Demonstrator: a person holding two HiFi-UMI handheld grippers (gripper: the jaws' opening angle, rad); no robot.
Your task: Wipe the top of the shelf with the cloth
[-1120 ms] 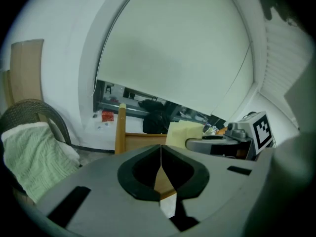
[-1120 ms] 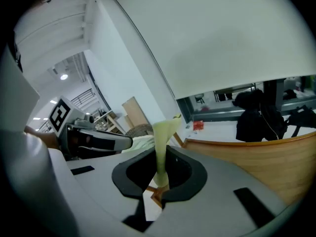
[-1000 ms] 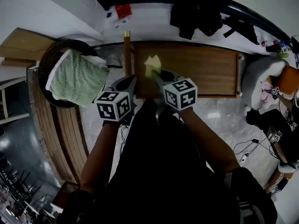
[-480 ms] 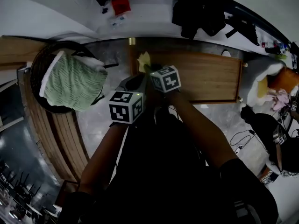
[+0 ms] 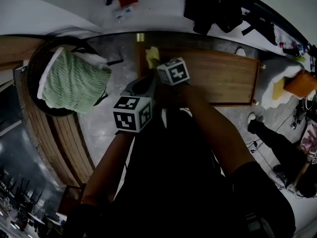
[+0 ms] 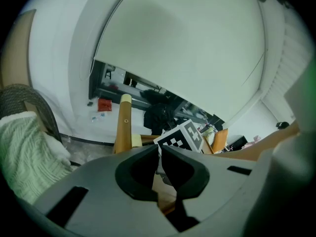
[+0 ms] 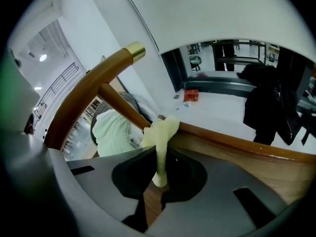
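Observation:
A pale yellow cloth point(image 5: 152, 57) lies bunched at the far left corner of the brown wooden shelf top point(image 5: 223, 78). My right gripper point(image 5: 157, 68) is shut on the cloth, its marker cube just behind it. In the right gripper view the cloth point(image 7: 159, 132) rises from between the jaws of the right gripper point(image 7: 159, 168) and drapes on the shelf's edge point(image 7: 232, 137). My left gripper point(image 5: 143, 86) hovers just near of the shelf's left end, shut on nothing. In the left gripper view the left gripper point(image 6: 160, 154) has its jaws together, with the right gripper's cube point(image 6: 182, 137) beyond.
A dark round basket point(image 5: 34, 68) holding a green knitted fabric point(image 5: 72, 83) stands left of the shelf. A wooden post with a brass cap point(image 7: 134, 48) rises at the shelf's left end. Black clothes point(image 5: 218, 9) lie at the back. A person's legs point(image 5: 277, 143) are at right.
My right gripper has carried the cloth left and away, to the shelf's far left corner. The left gripper stays close beside it, near the shelf's left end.

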